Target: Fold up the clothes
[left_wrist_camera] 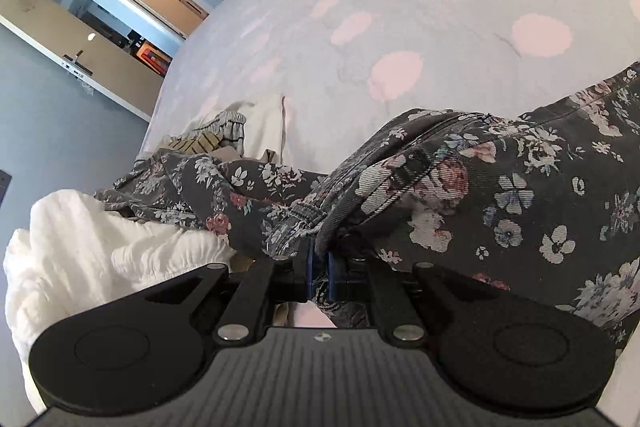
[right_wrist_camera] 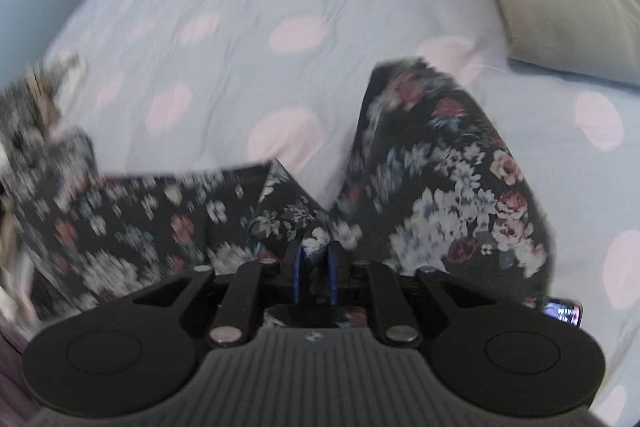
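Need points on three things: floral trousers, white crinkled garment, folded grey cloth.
floral trousers (left_wrist_camera: 500, 187), left wrist view, on the dark flowered fabric right of the waistband.
white crinkled garment (left_wrist_camera: 100, 251), left wrist view, on its bunched middle.
folded grey cloth (right_wrist_camera: 560, 3), right wrist view, on its flat top face.

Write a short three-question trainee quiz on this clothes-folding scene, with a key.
1. True or false: the left gripper is clamped on the floral trousers.
2. What lies crumpled at the left of the left wrist view? A) white garment B) red towel C) striped sock
3. Name the colour of the folded garment at the upper right of the right wrist view, on the spotted bedsheet.

Key: 1 true. 2 A, the white garment. 3 grey-green.
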Demonstrator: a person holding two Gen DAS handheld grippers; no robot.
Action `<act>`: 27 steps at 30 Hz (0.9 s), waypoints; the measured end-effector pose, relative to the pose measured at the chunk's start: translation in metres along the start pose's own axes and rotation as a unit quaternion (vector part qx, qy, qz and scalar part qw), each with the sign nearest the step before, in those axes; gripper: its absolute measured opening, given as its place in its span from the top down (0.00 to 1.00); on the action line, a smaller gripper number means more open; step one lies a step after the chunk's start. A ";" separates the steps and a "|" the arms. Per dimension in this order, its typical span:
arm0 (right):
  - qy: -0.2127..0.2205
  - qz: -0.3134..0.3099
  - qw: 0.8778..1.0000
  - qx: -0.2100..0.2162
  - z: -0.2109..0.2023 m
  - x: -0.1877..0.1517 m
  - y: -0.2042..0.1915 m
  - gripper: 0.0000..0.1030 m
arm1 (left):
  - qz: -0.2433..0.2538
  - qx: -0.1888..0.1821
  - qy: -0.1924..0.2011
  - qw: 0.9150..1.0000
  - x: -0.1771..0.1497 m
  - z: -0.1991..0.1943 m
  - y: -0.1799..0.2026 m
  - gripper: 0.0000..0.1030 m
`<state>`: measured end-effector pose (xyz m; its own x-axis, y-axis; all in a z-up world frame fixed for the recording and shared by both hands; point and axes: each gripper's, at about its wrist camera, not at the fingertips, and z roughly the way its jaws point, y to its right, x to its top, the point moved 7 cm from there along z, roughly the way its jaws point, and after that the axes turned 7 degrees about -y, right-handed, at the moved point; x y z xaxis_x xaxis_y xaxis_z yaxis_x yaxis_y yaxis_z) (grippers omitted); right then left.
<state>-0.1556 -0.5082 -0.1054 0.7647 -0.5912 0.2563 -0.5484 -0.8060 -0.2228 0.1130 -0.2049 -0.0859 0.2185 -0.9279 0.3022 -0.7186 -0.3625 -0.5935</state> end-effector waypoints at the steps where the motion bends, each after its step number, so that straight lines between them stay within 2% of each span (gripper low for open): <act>1: 0.001 -0.007 1.000 -0.005 0.000 0.001 0.000 0.81 | 0.000 -0.001 0.000 1.000 0.001 0.001 0.000 0.95; 3: 0.012 -0.003 1.000 -0.004 -0.008 0.004 0.004 0.67 | 0.001 -0.002 -0.001 1.000 0.001 0.003 -0.001 0.95; 4: 0.022 0.008 1.000 0.002 -0.016 0.007 0.010 0.65 | 0.003 -0.001 0.000 1.000 0.001 0.003 0.000 0.95; 8: 0.071 0.062 0.995 0.011 -0.048 0.024 0.038 0.61 | 0.015 0.006 0.003 1.000 0.002 0.002 0.004 0.95; 12: 0.097 0.100 0.990 -0.014 -0.066 0.030 0.071 0.60 | 0.015 0.005 0.003 1.000 0.004 0.000 0.005 0.95; 21: 0.077 0.134 0.985 -0.072 -0.045 0.026 0.113 0.59 | 0.027 0.013 -0.003 1.000 0.003 0.003 0.011 0.95; 27: 0.072 0.139 0.985 -0.077 -0.037 0.029 0.122 0.55 | 0.036 0.018 -0.008 0.999 0.005 0.006 0.016 0.95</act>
<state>-0.2130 -0.6251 -0.0907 0.5274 -0.7790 0.3391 -0.7834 -0.6003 -0.1607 0.1070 -0.2159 -0.0986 0.1777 -0.9528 0.2461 -0.7091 -0.2973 -0.6393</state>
